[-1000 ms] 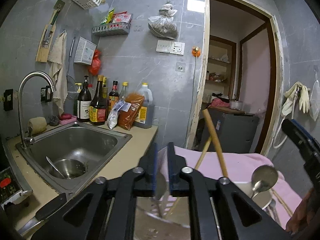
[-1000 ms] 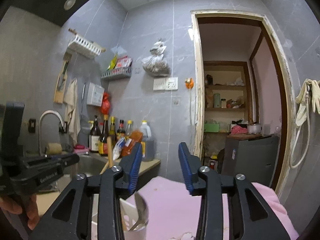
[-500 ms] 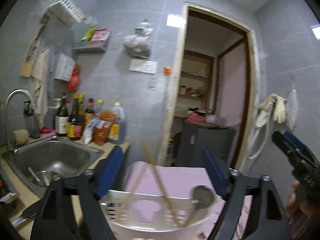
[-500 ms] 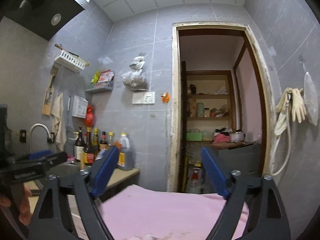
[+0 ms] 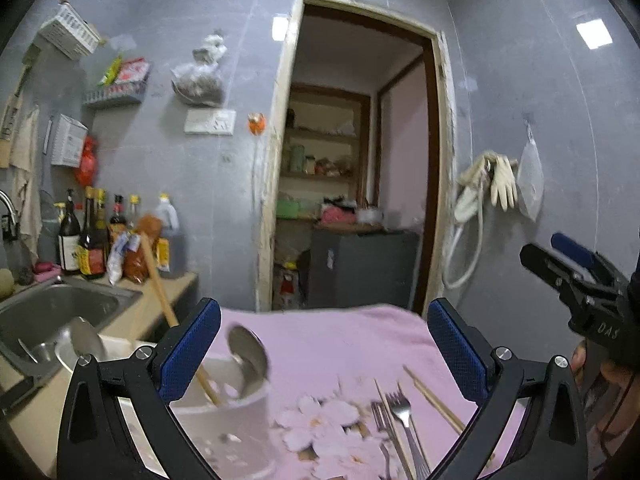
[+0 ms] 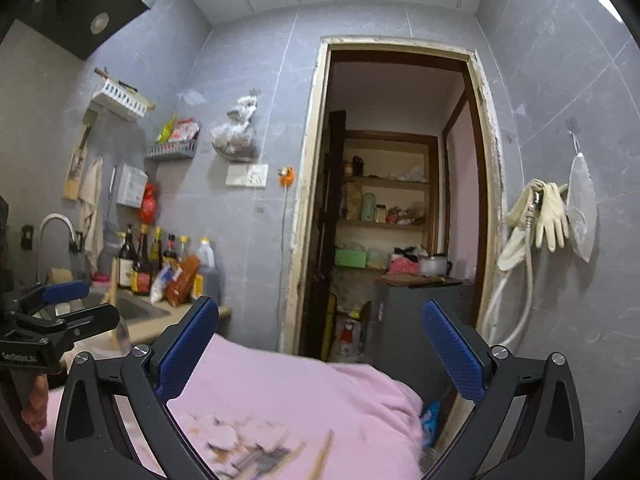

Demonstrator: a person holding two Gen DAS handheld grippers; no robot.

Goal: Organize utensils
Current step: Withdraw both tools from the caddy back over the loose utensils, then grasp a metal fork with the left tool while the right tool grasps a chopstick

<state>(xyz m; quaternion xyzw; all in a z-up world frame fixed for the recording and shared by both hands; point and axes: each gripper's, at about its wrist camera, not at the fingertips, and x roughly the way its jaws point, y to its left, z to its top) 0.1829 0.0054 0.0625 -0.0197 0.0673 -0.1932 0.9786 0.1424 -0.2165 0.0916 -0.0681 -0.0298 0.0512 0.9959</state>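
My left gripper [image 5: 324, 344] is open and empty above the pink floral cloth [image 5: 340, 344]. A white utensil holder [image 5: 228, 408] stands at its lower left with a metal spoon [image 5: 248, 352] and wooden chopsticks [image 5: 168, 312] in it. Forks [image 5: 400, 416] and loose chopsticks [image 5: 436, 400] lie on the cloth to the right. My right gripper [image 6: 320, 344] is open and empty above the same cloth [image 6: 304, 396]; blurred utensils [image 6: 272, 456] lie below it. The right gripper also shows at the right edge of the left wrist view [image 5: 576, 280], and the left gripper shows at the left edge of the right wrist view [image 6: 60, 312].
A steel sink [image 5: 52, 316] with a ladle sits at the left on the counter, with sauce bottles [image 5: 92, 240] behind it. A doorway [image 5: 360, 200] opens straight ahead onto shelves and a dark cabinet. Gloves and a hose [image 5: 488, 188] hang on the right wall.
My left gripper was shut on a metal utensil over the holder, then opened and drew back to the right. My right gripper opened wider and tilted upward.
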